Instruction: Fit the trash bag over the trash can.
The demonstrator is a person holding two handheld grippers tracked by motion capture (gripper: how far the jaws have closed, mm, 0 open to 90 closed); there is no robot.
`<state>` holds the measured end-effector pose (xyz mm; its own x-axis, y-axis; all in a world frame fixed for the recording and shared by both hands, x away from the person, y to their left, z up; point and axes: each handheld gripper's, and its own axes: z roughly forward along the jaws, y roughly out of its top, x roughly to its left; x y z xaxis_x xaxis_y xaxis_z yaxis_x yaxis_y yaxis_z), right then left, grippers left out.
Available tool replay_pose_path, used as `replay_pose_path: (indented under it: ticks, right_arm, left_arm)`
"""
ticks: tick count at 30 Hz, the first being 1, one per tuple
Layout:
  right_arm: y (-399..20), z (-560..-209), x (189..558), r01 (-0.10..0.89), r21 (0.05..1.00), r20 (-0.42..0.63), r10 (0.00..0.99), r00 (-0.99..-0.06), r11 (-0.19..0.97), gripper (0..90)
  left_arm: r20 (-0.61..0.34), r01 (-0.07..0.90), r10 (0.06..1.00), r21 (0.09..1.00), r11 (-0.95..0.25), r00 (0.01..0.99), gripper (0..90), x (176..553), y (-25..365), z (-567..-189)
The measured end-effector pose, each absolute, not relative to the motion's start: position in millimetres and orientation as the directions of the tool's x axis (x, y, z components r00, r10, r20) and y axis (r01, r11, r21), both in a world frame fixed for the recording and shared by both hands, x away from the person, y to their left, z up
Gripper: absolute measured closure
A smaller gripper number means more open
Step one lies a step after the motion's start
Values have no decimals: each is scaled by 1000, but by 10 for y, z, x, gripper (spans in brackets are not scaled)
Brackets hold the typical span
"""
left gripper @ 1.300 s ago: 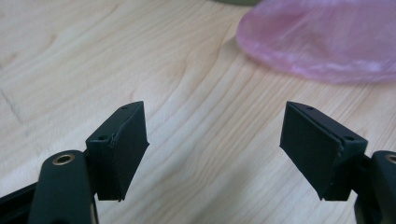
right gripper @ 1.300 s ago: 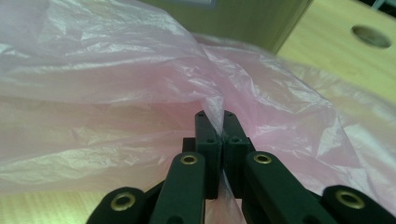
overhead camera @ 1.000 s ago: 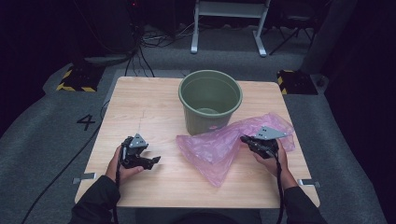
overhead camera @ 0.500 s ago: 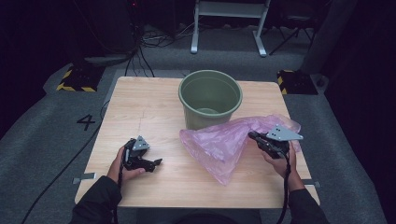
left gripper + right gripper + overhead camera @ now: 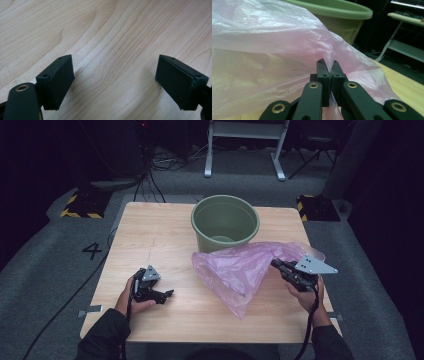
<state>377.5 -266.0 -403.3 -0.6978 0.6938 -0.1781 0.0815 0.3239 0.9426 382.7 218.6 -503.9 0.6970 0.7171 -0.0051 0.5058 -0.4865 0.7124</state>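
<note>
Your right tongs (image 5: 276, 265) are clamped together on a fold of the pink plastic bag (image 5: 240, 270), with the thin film pinched between the pads, as the right gripper view (image 5: 329, 65) makes plain. The bag billows from that pinch toward 9 o'clock across the tabletop (image 5: 165, 230), its lowest corner drooping toward 6 o'clock and its upper edge lying just in front of the green bucket (image 5: 225, 222). The bucket stands upright at 12 o'clock on the tabletop, right behind the bag, so its wall is the nearest thing in the way of the film on that side; in the right gripper view its rim (image 5: 337, 8) rises just beyond the plastic. Your left tongs (image 5: 167, 294) rest at 8 o'clock, well apart from the bag, and their jaws have just been opening: they stand wide apart with only bare wood grain between them (image 5: 115, 82). Beyond the tabletop, cables, a metal stand (image 5: 245, 145) and striped floor blocks (image 5: 80, 205) lie on the grey floor.
</note>
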Motion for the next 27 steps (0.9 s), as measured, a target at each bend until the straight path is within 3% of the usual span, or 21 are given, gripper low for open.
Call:
replay_pose_path:
  ticks: [27]
  right_arm:
    - [-2605,-3648,3471,-59,960,-232,659,-715,274,894]
  left_arm:
    - [0,504,722,715,-484,692,145,3835,2180,-5040]
